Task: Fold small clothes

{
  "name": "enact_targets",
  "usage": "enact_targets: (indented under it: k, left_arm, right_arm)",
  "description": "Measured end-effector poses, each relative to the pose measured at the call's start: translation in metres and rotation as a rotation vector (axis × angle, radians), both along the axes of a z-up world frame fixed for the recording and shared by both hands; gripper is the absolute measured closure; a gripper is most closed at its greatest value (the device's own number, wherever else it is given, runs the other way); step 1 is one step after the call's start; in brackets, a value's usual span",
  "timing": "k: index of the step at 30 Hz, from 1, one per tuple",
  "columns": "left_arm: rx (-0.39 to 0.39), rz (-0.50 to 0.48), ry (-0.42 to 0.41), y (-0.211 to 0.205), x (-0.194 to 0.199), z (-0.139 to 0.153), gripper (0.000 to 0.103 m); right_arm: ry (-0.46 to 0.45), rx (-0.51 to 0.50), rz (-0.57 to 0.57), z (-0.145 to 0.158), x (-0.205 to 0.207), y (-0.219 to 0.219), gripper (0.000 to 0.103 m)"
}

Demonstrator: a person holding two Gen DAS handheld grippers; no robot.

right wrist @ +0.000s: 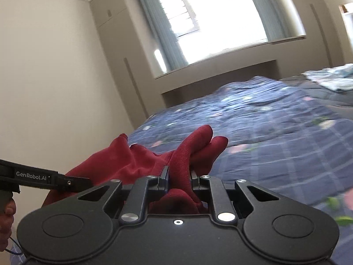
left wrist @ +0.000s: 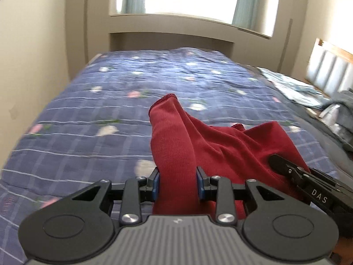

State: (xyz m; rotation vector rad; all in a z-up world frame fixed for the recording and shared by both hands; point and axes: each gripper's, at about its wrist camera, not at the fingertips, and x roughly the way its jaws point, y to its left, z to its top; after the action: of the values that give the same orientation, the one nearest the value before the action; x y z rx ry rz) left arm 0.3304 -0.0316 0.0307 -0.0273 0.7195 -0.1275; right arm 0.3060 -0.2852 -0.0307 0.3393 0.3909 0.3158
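The right claw [right wrist: 178,180] pinches a bunched fold of the red garment [right wrist: 141,161], its jaws pressed onto the cloth, lifted above the bed [right wrist: 275,132] with its blue checked quilt. The left claw [right wrist: 88,182] grips the same garment from the left. A window [right wrist: 211,15] stands beyond the bed.

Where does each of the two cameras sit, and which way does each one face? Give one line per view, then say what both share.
Left wrist: on the left gripper, facing along the blue checked floral quilt toward the window; the right gripper enters at right.
Right wrist: on the right gripper, facing the same window at a tilt; the left gripper and a hand show at left.
Shared: the dark red knit garment, clamped by both grippers.
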Motion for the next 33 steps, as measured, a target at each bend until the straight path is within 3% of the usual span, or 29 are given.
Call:
enact_targets:
  k: [8,16,19,22,23,30,33]
  left_arm:
    - [0.001,0.087,0.040,0.056,0.015,-0.027,0.068]
    - [-0.027,0.103,0.080,0.069,0.015,-0.057,0.066]
    - [-0.028,0.110,0.092,0.070,0.014,-0.057,0.060]
    - [-0.027,0.130,0.100,0.072,0.011,-0.054,0.045]
    - [-0.027,0.136,0.092,0.072,0.008,-0.052,0.040]
    - [-0.008,0.145,0.022,0.067,-0.014,-0.024,0.024]
    - [-0.008,0.152,-0.016,0.065,-0.027,-0.009,0.017]
  right_arm:
    - [0.060,-0.060,0.086,-0.016,0.029,0.068,0.086]
    - [0.098,-0.124,0.088,-0.029,0.027,0.082,0.085]
    - [0.110,-0.136,0.079,-0.030,0.026,0.082,0.075]
    - [0.116,-0.145,0.064,-0.029,0.023,0.078,0.065]
    - [0.112,-0.149,0.059,-0.028,0.022,0.076,0.059]
    - [0.055,-0.152,0.032,-0.005,0.004,0.067,0.041]
    - [0.017,-0.149,0.021,0.010,-0.009,0.063,0.028]
